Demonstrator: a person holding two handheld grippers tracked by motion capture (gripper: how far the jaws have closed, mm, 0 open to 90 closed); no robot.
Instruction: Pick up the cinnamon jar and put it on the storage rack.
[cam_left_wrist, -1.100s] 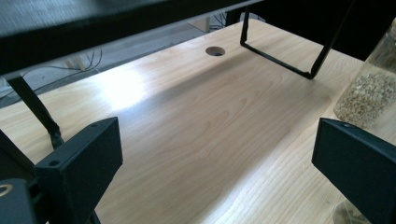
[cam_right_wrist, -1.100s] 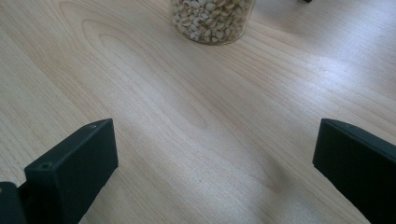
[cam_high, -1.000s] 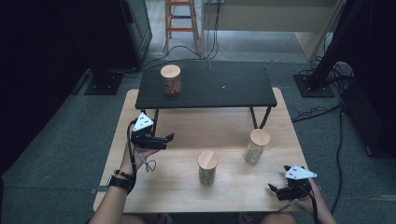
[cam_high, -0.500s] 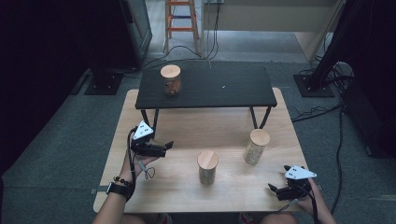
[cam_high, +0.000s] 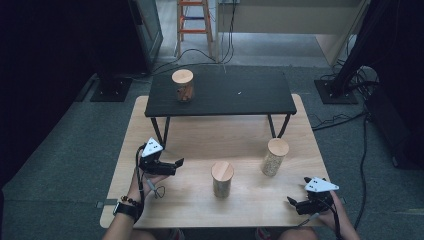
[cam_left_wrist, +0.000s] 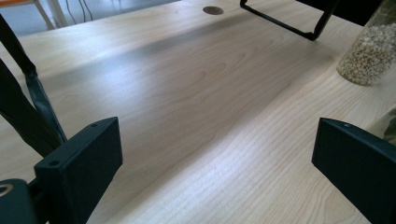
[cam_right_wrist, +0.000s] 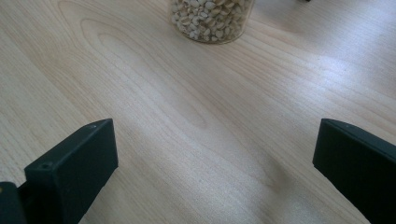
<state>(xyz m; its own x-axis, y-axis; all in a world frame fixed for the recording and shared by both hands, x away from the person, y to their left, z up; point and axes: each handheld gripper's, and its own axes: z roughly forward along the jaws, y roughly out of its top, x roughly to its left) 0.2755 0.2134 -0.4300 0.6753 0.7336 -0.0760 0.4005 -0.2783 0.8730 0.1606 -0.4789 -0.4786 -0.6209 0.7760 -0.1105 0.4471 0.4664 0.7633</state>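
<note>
High view: both tools gape empty over the pale wooden table (cam_high: 210, 135) on grey carpet (cam_high: 65, 165).

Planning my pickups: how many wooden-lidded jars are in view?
3: one jar on the black shelf's left end, one mid-table, one to its right, farther back. None looks hidden.

Both grippers are black – left gripper (cam_high: 174, 163) and right gripper (cam_high: 294, 202) each carry a pale three-cornered plate, with thin cables trailing. Left wrist has a dark watch (cam_high: 126, 210) plus a beaded bracelet.
</note>
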